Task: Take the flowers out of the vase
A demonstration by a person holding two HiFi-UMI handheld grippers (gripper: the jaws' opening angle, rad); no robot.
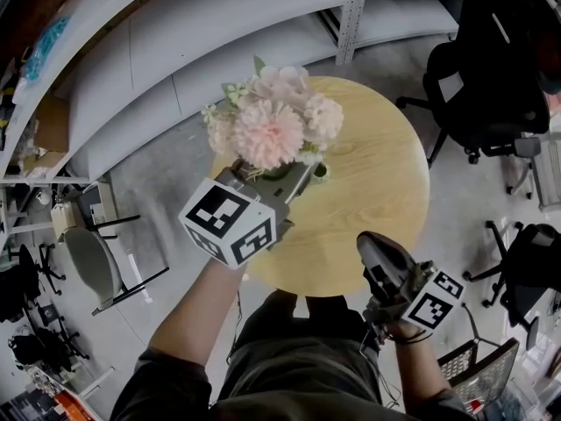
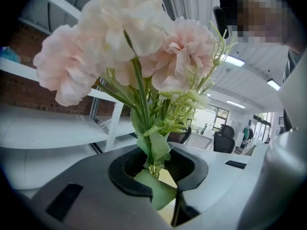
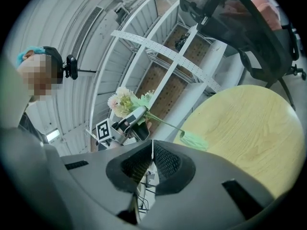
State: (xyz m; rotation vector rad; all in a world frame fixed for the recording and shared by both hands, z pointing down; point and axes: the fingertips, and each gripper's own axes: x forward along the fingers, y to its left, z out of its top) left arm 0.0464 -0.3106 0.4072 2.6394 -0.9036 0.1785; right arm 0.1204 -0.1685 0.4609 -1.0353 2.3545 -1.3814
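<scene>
A bunch of pale pink artificial flowers [image 1: 272, 130] with green stems hangs over the far-left part of the round wooden table [image 1: 377, 191]. My left gripper [image 1: 294, 178] is shut on the stems just under the blooms. In the left gripper view the stems [image 2: 144, 104] and a leaf sit pinched between the black pads of the left gripper [image 2: 156, 169], under the blooms [image 2: 134, 47]. In the right gripper view the flowers [image 3: 123, 101] are held up, one long stem ending in a leaf [image 3: 195, 140] above the table [image 3: 249, 128]. My right gripper [image 1: 372, 244] [image 3: 152, 150] is shut and empty near the table's front edge. No vase shows.
White metal shelving [image 1: 219, 51] curves behind the table. A black office chair [image 1: 491, 68] stands at the back right, another chair [image 1: 530, 261] at the right, and a grey chair [image 1: 92, 261] on the left. A wire basket [image 1: 478, 375] is on the floor by my right side.
</scene>
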